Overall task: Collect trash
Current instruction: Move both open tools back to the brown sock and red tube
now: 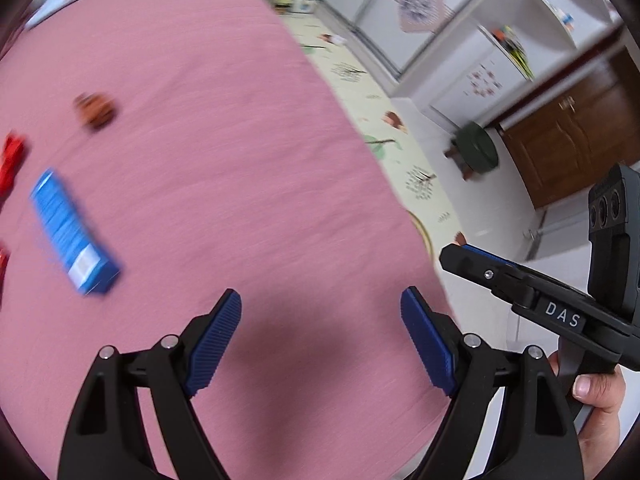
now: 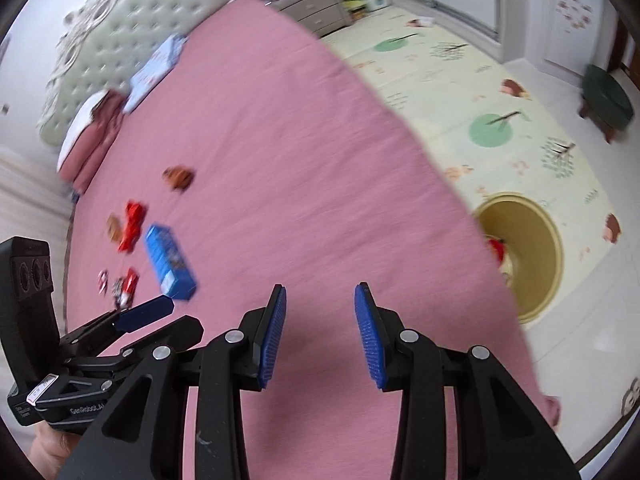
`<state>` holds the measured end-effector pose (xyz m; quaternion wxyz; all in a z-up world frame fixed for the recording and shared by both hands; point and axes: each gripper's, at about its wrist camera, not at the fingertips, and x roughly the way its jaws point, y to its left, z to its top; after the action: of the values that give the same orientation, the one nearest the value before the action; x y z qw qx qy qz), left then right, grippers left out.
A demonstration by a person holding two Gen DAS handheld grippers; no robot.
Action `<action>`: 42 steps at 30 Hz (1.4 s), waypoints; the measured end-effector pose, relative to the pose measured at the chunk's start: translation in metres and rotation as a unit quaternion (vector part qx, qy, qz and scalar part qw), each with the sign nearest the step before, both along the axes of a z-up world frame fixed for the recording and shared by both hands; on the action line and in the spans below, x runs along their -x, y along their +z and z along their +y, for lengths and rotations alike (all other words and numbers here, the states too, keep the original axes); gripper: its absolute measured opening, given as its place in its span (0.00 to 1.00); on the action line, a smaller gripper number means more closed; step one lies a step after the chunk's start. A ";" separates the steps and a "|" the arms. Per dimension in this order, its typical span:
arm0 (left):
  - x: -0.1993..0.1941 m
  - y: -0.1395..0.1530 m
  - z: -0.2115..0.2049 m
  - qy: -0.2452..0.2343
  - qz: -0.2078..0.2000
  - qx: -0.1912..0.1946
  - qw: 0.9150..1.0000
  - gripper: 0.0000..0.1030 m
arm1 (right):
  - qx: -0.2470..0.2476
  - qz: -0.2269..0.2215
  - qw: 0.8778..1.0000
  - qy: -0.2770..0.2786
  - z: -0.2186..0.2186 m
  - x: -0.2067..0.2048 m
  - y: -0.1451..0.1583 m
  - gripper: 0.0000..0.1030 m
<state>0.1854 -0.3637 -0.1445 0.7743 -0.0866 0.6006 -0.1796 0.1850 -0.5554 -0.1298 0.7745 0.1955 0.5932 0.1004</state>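
Trash lies on a pink bed: a blue box, a red wrapper, a brown crumpled wrapper and small wrappers. In the left wrist view the blue box, brown wrapper and red wrapper sit at the left. My left gripper is open and empty above the bed, right of the box. My right gripper is open and empty above the bed near its edge. A yellow bin on the floor holds some trash.
Pillows and a folded blue blanket lie near the padded headboard. A play mat covers the floor beside the bed. A dark green stool stands further off, with a dresser at the back.
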 end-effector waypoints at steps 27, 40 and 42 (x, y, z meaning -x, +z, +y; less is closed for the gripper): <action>0.090 -0.002 0.336 0.177 0.002 -0.030 0.984 0.79 | -0.010 -0.003 0.986 0.166 0.323 0.049 0.007 0.35; 0.058 -0.024 0.435 0.247 0.017 -0.037 0.968 0.79 | 0.024 -0.022 0.972 0.231 0.422 -0.001 -0.005 0.43; 0.050 -0.033 0.445 0.253 0.024 -0.039 0.966 0.79 | 0.025 -0.016 0.972 0.234 0.432 -0.009 -0.014 0.43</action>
<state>0.1359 0.0811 -0.1776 0.7825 -0.2094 0.5844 0.0476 0.1937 -0.1239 -0.1436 0.7435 0.0298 0.6122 0.2674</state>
